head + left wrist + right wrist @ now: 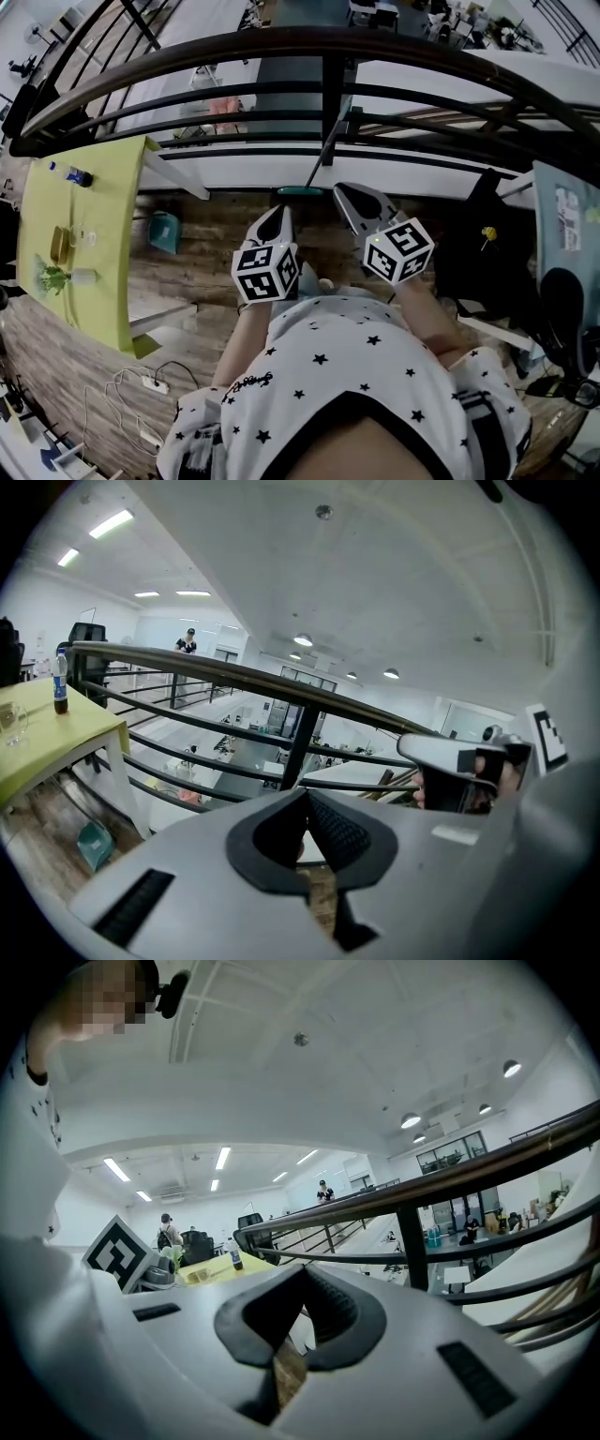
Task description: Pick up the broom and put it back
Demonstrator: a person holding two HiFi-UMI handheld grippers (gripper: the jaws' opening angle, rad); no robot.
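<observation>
**Broom leans on the rail, straight ahead of two closed grippers**

We see the broom at the centre of the head view, standing on the floor against the railing. Its teal head sits low, just above our grippers in the frame. Its thin dark handle runs up and to the right from the head towards the railing's middle post. The long axis is therefore a slant, lower left to upper right.

Our left gripper shows at lower centre-left, its tip just below the head's left end. Our right gripper sits a little higher in the frame. Its tip is just beside the head's right end, on the side the handle leans to. We judge the right one nearer to the handle, though both are close. Neither touches the broom.

Both pairs of jaws are closed tip to tip with nothing between them, and each gripper view shows only railing beyond. We judge that the jaws must spread before either can take the handle. A grip across the slant, above the head, looks best.
</observation>
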